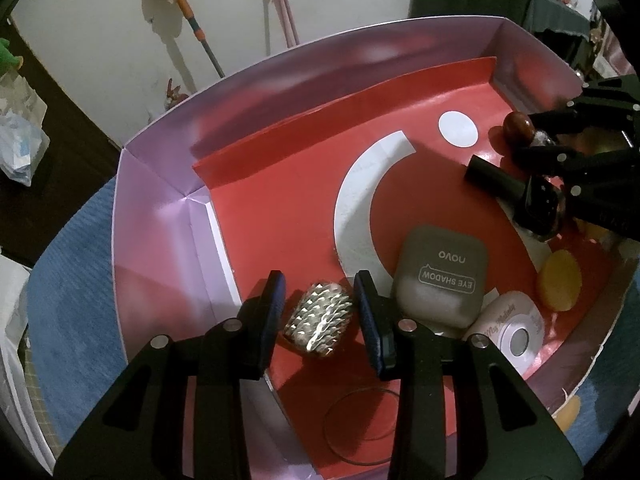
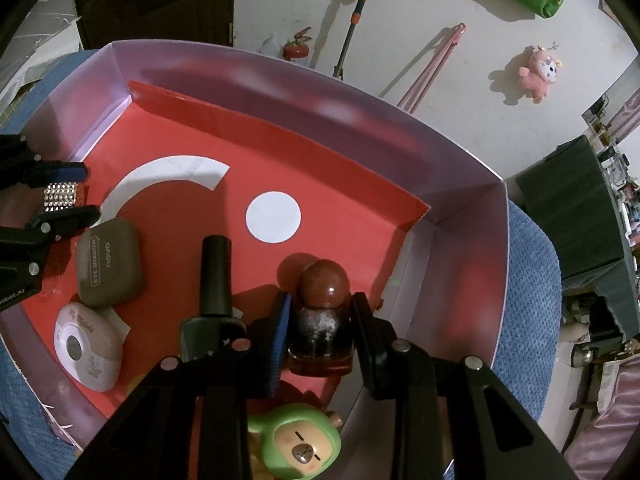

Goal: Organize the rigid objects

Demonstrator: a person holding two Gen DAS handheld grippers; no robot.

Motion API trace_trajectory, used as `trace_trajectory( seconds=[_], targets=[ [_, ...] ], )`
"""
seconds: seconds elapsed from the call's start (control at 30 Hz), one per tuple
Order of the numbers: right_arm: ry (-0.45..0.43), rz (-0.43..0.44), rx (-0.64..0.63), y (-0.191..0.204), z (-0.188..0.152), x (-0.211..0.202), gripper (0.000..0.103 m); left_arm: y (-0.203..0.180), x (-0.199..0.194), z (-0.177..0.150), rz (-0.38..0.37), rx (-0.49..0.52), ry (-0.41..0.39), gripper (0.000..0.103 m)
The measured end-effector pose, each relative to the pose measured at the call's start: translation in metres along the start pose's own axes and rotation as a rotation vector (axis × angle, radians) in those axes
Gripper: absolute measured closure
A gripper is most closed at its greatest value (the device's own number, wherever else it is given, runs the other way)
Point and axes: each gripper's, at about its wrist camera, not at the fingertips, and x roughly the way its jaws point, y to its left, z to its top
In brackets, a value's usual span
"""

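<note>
A silver studded block (image 1: 320, 320) lies on the red floor of the box (image 1: 280, 220), between the fingers of my left gripper (image 1: 322, 312). A thin gap shows on each side, so the pads do not press on it. From the right wrist view the left gripper (image 2: 88, 191) straddles the same studded block (image 2: 60, 197). My right gripper (image 2: 322, 300) is shut on a dark glass bottle (image 2: 320, 336) with a round brown cap, near the box's right wall. In the left wrist view the right gripper (image 1: 536, 138) sits at the far right, behind the brown cap (image 1: 518, 126).
In the box lie a grey eye shadow case (image 1: 440, 276), a white and pink compact (image 1: 514, 334), a black polish bottle (image 2: 216, 276), a yellow disc (image 1: 560, 286) and a clear ring (image 1: 360, 424). A green bear figure (image 2: 304, 440) stands under my right gripper. Lilac walls (image 2: 360, 128) surround it; blue cloth (image 1: 72, 280) lies underneath.
</note>
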Motion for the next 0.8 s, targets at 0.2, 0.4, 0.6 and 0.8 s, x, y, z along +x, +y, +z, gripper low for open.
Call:
trace_trajectory(
  seconds=[0.2,0.4,0.6,0.8],
  targets=[
    [0.001,-0.002,0.000,0.000,0.000,0.000,0.070,-0.004,-0.002,-0.001,0.009,0.011,-0.013,0.049],
    [0.001,0.001,0.001,0.000,0.000,-0.001,0.068,-0.003,-0.003,-0.001,0.012,0.010,-0.020,0.049],
    [0.004,0.003,0.002,0.001,-0.001,-0.004,0.066,-0.002,-0.006,-0.004,0.013,0.008,-0.034,0.048],
    [-0.004,0.003,0.002,0.005,-0.001,-0.011,0.052,-0.001,-0.011,-0.004,0.017,0.005,-0.049,0.046]
  ],
)
